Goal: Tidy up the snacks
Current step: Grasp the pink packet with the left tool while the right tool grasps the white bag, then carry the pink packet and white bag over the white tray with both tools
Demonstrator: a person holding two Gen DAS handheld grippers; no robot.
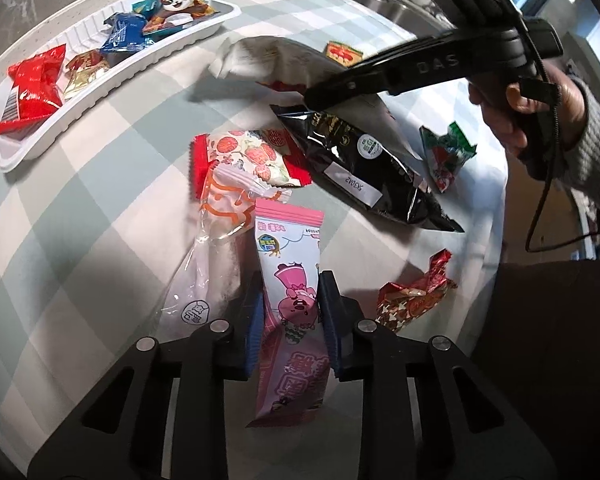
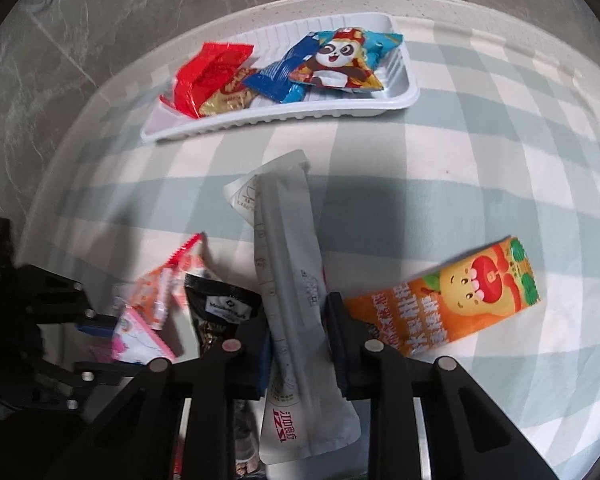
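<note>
In the left wrist view, the left tool (image 1: 290,316) grips a pink packet (image 1: 290,280) above the desk (image 1: 80,200); the tray (image 1: 32,148) lies far left. In the right wrist view, the right tool (image 2: 298,332) clamps a white pouch (image 2: 290,264), the tray (image 2: 404,92) beyond it.

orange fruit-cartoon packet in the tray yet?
No: in the right wrist view the orange packet lies on the checked cloth, well apart from the white tray.

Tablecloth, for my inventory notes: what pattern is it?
Pale green and white checks on the tablecloth, clearest in the right wrist view.
</note>
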